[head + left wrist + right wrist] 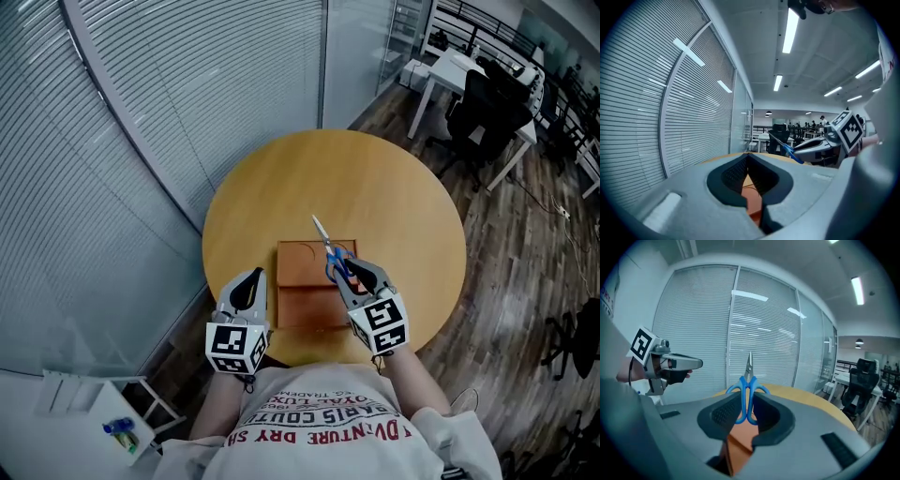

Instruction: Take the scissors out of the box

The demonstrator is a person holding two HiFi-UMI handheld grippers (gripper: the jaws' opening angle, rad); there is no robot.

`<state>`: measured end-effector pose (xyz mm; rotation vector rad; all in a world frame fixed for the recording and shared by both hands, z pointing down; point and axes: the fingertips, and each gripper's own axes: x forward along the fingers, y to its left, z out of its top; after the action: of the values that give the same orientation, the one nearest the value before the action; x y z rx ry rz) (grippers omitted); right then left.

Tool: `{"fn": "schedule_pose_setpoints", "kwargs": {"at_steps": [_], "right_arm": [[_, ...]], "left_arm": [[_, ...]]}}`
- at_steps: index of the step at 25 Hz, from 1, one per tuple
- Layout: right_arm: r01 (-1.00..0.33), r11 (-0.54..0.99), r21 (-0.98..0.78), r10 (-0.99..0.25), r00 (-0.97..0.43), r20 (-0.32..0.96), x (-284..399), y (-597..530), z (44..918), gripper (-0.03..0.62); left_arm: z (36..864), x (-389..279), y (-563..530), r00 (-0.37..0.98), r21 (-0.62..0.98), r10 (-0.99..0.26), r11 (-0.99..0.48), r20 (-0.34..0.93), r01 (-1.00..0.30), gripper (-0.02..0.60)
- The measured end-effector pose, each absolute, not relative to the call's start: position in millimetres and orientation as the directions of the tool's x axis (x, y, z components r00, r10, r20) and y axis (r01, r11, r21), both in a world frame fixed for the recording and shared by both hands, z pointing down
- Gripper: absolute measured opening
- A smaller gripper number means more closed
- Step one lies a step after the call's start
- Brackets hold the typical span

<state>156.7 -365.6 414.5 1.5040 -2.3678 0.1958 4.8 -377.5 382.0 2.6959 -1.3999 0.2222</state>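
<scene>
Right gripper [746, 404] tight on blue scissors [749, 380], above box [305, 272].

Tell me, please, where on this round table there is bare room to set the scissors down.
The far half of the table, from the box to the far rim, is bare, as are the strips between the box and the side rims. The near edge is crowded by the box, the left gripper and the right gripper.
</scene>
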Motion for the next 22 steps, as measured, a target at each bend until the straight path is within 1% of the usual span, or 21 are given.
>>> {"fn": "schedule_pose_setpoints", "kwargs": {"at_steps": [4, 10, 14, 22], "right_arm": [[-0.931, 0.362, 0.049, -0.906, -0.339, 0.252, 175, -359, 396, 0.089], [-0.936, 0.343, 0.085, -0.934, -0.329, 0.139, 180, -347, 373, 0.089], [-0.934, 0.345, 0.095, -0.935, -0.333, 0.124, 179, -346, 371, 0.089], [-0.923, 0.371, 0.104, -0.925, -0.356, 0.136, 175, -348, 376, 0.089]], "left_arm": [[368, 12, -376, 0.578, 0.018, -0.804, -0.582, 0.139, -0.813, 0.008], [362, 15, -371, 0.589, 0.016, -0.795, -0.593, 0.143, -0.805, 0.008], [364, 18, -370, 0.598, 0.004, -0.788, -0.604, 0.148, -0.797, 0.009], [365, 26, -369, 0.617, -0.009, -0.773, -0.624, 0.148, -0.781, 0.008]]}}
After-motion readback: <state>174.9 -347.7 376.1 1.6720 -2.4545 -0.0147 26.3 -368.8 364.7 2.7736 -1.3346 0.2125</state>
